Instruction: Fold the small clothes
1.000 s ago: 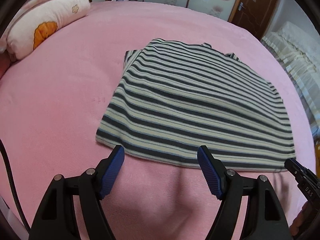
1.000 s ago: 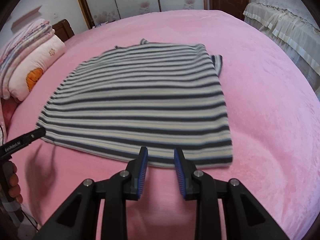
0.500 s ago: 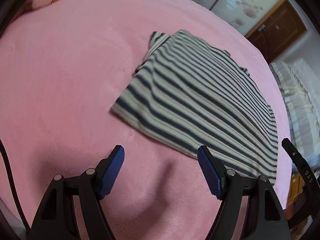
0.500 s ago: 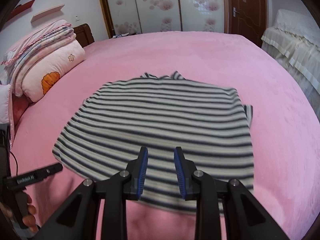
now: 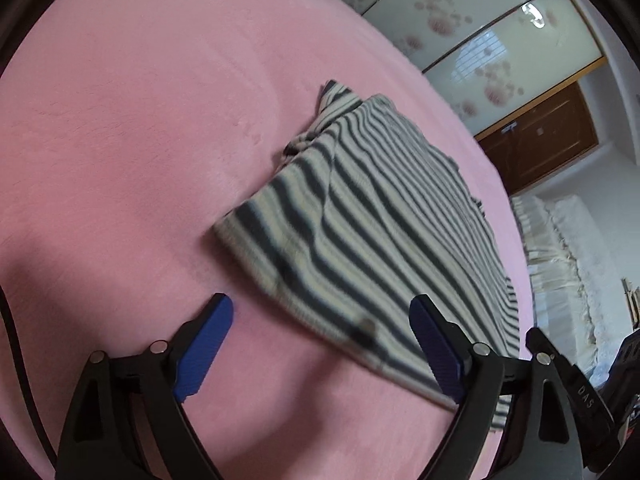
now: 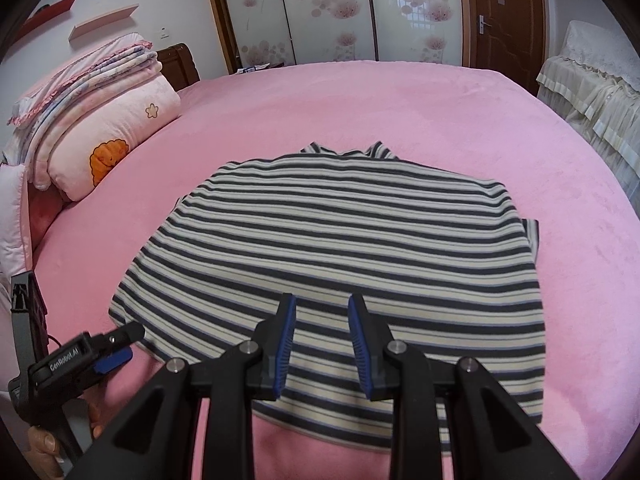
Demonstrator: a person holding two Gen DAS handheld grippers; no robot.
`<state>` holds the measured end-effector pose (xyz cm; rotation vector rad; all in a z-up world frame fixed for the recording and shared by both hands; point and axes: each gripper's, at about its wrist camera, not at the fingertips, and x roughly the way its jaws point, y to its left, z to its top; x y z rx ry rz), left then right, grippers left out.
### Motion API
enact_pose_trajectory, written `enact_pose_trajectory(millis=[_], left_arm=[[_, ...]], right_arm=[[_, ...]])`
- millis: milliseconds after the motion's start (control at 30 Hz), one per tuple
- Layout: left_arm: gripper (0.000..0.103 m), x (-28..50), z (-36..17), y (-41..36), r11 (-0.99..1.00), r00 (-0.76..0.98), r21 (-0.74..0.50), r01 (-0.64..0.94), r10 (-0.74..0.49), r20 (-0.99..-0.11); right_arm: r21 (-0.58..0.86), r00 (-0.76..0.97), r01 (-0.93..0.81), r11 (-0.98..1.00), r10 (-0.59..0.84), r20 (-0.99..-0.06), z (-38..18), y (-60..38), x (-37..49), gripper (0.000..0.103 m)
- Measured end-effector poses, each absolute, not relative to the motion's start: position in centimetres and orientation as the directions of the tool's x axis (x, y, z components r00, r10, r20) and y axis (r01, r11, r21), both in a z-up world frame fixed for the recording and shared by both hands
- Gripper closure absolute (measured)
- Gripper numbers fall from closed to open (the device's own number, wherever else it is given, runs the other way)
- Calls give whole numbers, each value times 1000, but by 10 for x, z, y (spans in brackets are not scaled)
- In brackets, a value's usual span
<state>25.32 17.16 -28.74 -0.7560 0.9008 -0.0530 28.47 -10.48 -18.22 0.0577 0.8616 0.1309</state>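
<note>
Pink plush covers the bed [image 6: 400, 112], and the striped shirt [image 6: 340, 248] lies spread flat on it, hem nearest the cameras. The left gripper [image 5: 320, 344] is wide open and holds nothing, poised at the shirt's near left hem corner. The right gripper [image 6: 322, 344] hovers over the shirt's hem, its jaws parted by a narrow gap with nothing between them. Folded quilts [image 6: 92, 128] sit well left of the shirt.

Soft knit striped shirt [image 6: 344, 248], plush matt pink blanket [image 6: 400, 100], glossy wardrobe doors [image 6: 332, 8]
</note>
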Motion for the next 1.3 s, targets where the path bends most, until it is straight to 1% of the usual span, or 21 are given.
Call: enact_pose_trajectory(millis=[100,467,533,567,600,633,667,700,800,900,933,967,1067,1300], left_arm=[[10,261,-288,169,737,665,-632,-238,-351,-659],[10,305,-290,171,672,732,-716,-187,-391,-558],[15,311,-291,172,665,739,-724,-185,-392,-549],[27,317,-292,172,662,739,-727,-184,-394,-546],[46,322,-294,171,654,733,-733,-184,-406,-546],[56,326,-296,171,648,725,-739,-185,-418,-548],[79,333,-302,172,634,706,-748,-197,-438,-557],[88,336,-305,173,628,694,-750,-208,-445,-566],[93,340,-305,172,635,694,-748,-192,-452,-561],[94,340,-294,165,691,705,-702,-174,-410,-578],[94,338,-292,163,703,709,-691,-170,-399,-581],[94,338,-287,161,718,715,-675,-168,-383,-585],[94,329,-266,154,768,743,-625,-140,-335,-579],[94,331,-232,144,811,771,-579,-85,-314,-554]], right_arm=[[95,647,-100,990,137,-750,-185,-102,285,76],[95,646,-89,991,130,-752,-195,-102,295,76],[97,646,-83,992,128,-753,-197,-104,297,76],[100,645,-80,992,128,-753,-198,-105,298,76],[104,644,-78,992,130,-754,-199,-106,298,76],[108,644,-76,991,131,-754,-200,-107,299,76],[111,644,-75,991,133,-754,-201,-107,300,76],[112,643,-75,991,134,-754,-202,-108,301,76],[115,642,-72,991,134,-755,-204,-109,305,76],[121,650,-56,991,129,-749,-204,-111,316,76],[124,654,-53,991,129,-746,-204,-112,319,78],[126,655,-52,991,129,-744,-204,-111,324,85],[139,645,-50,989,139,-752,-206,-111,345,96],[189,597,-55,980,184,-781,-223,-107,383,99]])
